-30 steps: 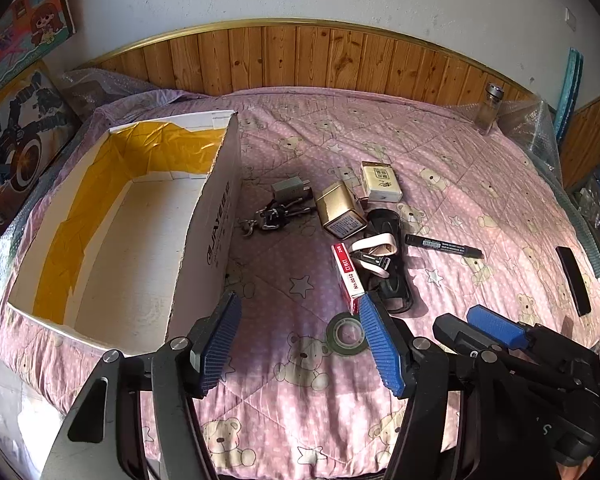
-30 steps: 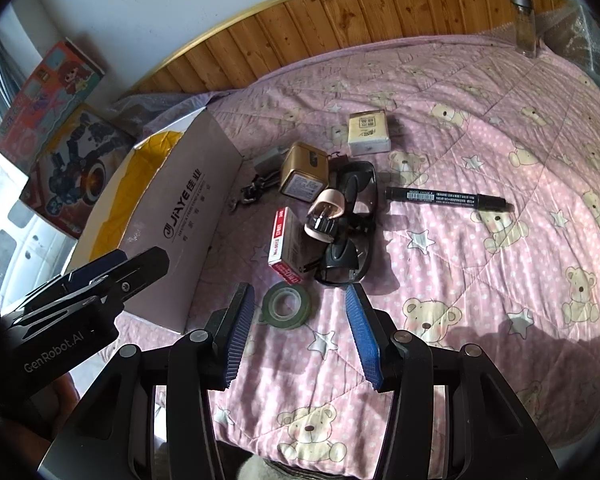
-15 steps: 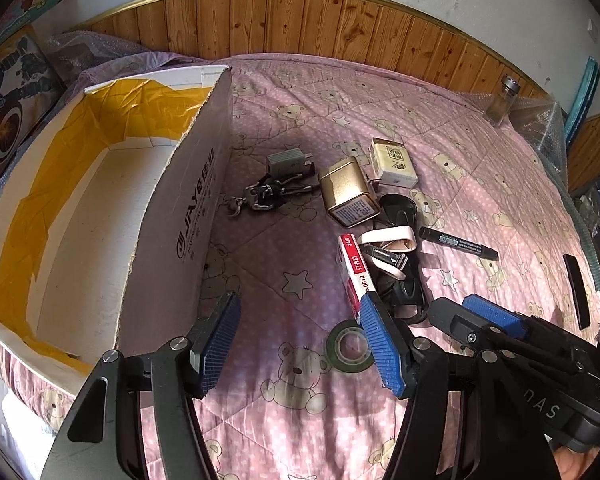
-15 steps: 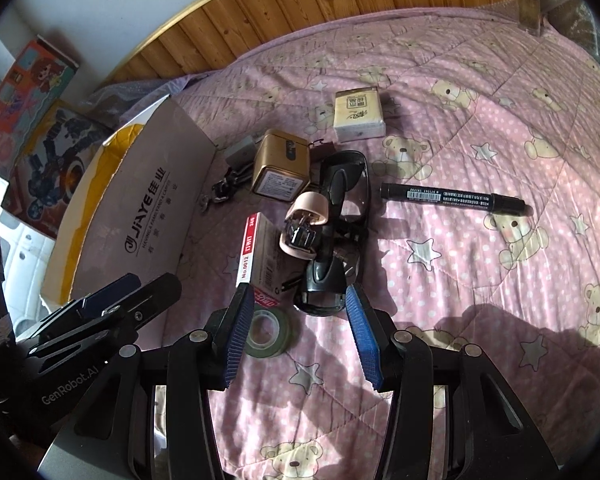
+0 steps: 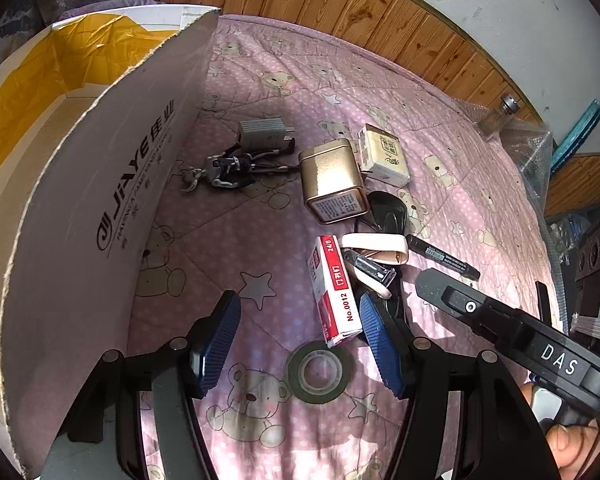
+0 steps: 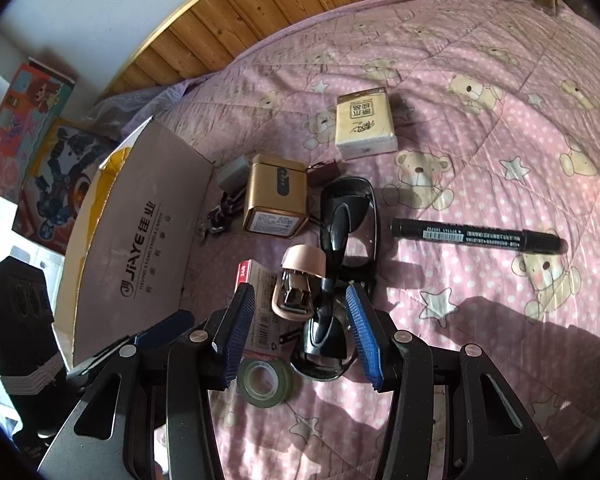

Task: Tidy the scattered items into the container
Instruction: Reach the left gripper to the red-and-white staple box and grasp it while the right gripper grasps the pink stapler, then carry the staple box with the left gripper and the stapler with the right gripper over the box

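We hold two grippers above a pink bear-print quilt (image 6: 480, 128). The right gripper (image 6: 300, 328) is spread wide and grips nothing; its blue pads flank the near end of the sunglasses (image 6: 340, 264) and the pink stapler (image 6: 298, 284). A roll of green tape (image 6: 265, 378) lies just below its left pad. The left gripper (image 5: 296, 344) is also wide open and empty, with the tape (image 5: 319, 370) and the red-and-white staple box (image 5: 334, 288) between its pads. The cardboard box (image 5: 100, 208) stands at the left, its near wall hiding most of the inside. Farther off lie a gold tin (image 6: 275, 200), a black marker (image 6: 476, 236), a tissue pack (image 6: 365, 124) and keys (image 5: 228, 166). A small brown object behind the tin is hard to identify.
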The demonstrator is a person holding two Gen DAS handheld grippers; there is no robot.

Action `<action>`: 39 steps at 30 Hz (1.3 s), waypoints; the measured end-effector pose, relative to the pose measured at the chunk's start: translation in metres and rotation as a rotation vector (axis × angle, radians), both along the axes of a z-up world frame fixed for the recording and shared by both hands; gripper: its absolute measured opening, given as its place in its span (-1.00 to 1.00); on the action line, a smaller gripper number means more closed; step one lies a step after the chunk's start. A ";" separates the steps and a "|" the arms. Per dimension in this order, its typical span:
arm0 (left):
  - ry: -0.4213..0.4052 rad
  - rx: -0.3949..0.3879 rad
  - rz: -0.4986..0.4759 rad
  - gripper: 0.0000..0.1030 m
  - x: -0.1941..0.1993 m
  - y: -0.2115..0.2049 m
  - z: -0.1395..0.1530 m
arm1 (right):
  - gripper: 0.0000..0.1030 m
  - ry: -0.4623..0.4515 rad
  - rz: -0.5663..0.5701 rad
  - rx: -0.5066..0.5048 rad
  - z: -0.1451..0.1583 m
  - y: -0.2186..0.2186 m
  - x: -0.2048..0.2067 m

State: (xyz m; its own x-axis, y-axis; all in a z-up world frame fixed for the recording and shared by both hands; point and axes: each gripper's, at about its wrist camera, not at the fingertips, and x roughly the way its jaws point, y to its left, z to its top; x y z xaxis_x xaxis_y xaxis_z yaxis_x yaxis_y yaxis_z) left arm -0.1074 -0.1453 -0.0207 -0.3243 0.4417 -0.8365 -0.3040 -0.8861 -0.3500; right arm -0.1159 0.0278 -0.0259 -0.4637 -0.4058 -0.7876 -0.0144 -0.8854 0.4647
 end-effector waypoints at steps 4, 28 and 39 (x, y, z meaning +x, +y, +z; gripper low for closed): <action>-0.017 -0.032 -0.041 0.23 -0.007 0.019 -0.012 | -0.35 -0.043 0.044 -0.015 -0.014 -0.004 -0.022; -0.023 -0.015 -0.054 -0.28 -0.021 0.008 -0.023 | -0.49 -0.061 0.071 -0.146 -0.021 -0.003 -0.039; 0.068 0.022 -0.068 -0.28 0.008 -0.006 0.021 | -0.49 -0.008 0.078 -0.101 0.019 -0.006 -0.003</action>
State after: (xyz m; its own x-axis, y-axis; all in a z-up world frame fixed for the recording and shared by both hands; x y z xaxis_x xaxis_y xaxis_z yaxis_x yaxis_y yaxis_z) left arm -0.0992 -0.1512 0.0002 -0.3485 0.4823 -0.8037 -0.3865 -0.8551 -0.3455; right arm -0.1188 0.0214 -0.0065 -0.4211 -0.5183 -0.7443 0.0489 -0.8324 0.5520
